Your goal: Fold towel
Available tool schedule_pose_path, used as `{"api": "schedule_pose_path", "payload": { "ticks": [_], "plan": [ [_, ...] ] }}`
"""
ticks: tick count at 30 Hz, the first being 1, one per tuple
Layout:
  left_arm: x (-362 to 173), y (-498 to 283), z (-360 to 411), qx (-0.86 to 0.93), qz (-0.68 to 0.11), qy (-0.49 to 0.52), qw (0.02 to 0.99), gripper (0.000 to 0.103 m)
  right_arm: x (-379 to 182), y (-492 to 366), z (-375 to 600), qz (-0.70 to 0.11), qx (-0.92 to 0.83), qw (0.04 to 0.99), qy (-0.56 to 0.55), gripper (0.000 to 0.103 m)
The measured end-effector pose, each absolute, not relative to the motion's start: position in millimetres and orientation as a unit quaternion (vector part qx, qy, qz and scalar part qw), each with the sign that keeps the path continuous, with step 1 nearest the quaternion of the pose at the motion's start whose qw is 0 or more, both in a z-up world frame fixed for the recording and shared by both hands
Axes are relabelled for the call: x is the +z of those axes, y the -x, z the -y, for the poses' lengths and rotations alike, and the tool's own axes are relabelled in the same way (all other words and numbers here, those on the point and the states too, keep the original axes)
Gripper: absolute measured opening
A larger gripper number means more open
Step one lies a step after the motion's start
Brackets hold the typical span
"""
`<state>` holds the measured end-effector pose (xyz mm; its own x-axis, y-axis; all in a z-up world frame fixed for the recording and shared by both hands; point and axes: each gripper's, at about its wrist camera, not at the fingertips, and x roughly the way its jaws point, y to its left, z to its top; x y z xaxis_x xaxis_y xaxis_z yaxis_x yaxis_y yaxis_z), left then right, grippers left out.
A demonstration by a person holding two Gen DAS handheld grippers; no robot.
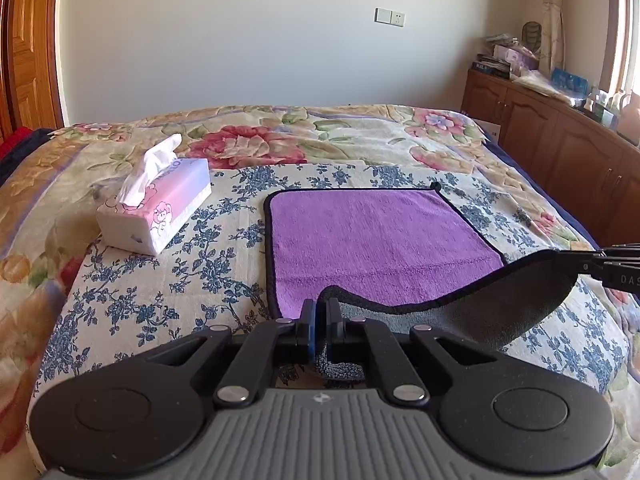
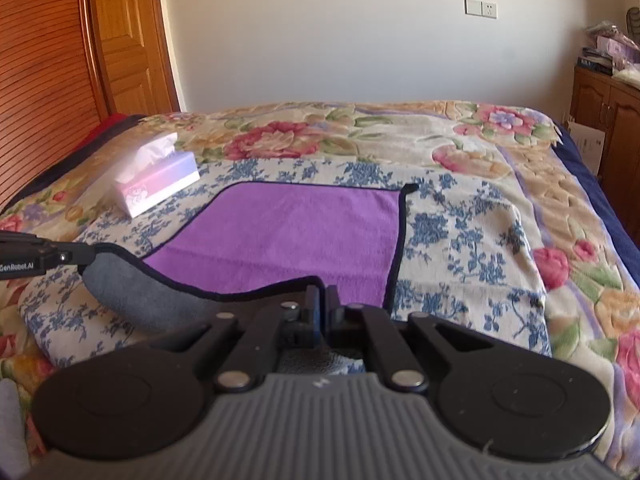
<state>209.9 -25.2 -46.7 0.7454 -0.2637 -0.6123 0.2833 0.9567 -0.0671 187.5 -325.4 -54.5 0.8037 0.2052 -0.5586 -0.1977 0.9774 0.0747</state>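
A purple towel [image 1: 372,240] with a dark hem and a grey underside lies on the blue-flowered cloth on the bed; it also shows in the right wrist view [image 2: 292,240]. My left gripper [image 1: 321,312] is shut on the towel's near left corner. My right gripper [image 2: 323,300] is shut on the near right corner. The near edge is lifted off the bed between them, grey underside [image 1: 500,312] facing me. The right gripper shows at the right edge of the left wrist view [image 1: 576,258], the left gripper at the left edge of the right wrist view [image 2: 86,257].
A pink and white tissue box [image 1: 158,208] stands on the bed left of the towel. A flowered blanket [image 1: 280,136] covers the bed. A wooden cabinet [image 1: 560,140] with clutter on top stands to the right. A wooden door [image 2: 124,40] is at the far left.
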Motion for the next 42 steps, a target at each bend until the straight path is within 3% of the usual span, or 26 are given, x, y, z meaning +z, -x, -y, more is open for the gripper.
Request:
{"api": "schedule_pose_path", "payload": {
  "ticks": [42],
  "plan": [
    [-30,-276,46,-0.136,-0.313,-0.044,0.939,0.005,-44,-243,332,-0.257,0.108,0.959,0.046,0.003]
  ]
}}
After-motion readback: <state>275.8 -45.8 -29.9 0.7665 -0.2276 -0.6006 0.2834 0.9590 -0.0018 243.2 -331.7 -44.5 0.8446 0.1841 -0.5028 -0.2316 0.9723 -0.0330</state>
